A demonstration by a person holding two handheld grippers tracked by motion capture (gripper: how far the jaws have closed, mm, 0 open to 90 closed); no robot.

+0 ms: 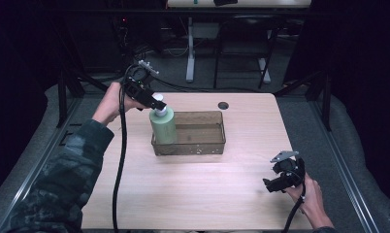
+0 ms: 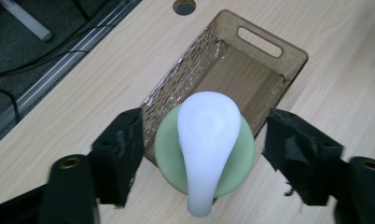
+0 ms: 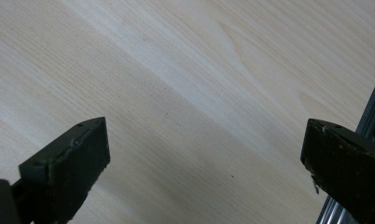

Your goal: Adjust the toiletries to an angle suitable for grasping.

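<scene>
A pale green pump bottle (image 1: 163,125) with a white pump head (image 2: 206,135) stands upright in the left end of a clear brown plastic bin (image 1: 203,146). My left gripper (image 1: 152,100) hovers at the top of the bottle. In the left gripper view its jaws stand apart on either side of the pump head, with a gap on each side, so the left gripper (image 2: 204,140) is open. My right gripper (image 1: 270,185) rests low over the table near its front right corner. The right gripper (image 3: 204,149) is wide open there, with bare wood between its jaws.
The bin (image 2: 269,44) has a handle slot in its far end, and the rest of it is empty. A round cable hole (image 1: 223,105) sits in the light wooden table (image 1: 193,194) behind the bin. Dark table legs and cables lie beyond the far edge.
</scene>
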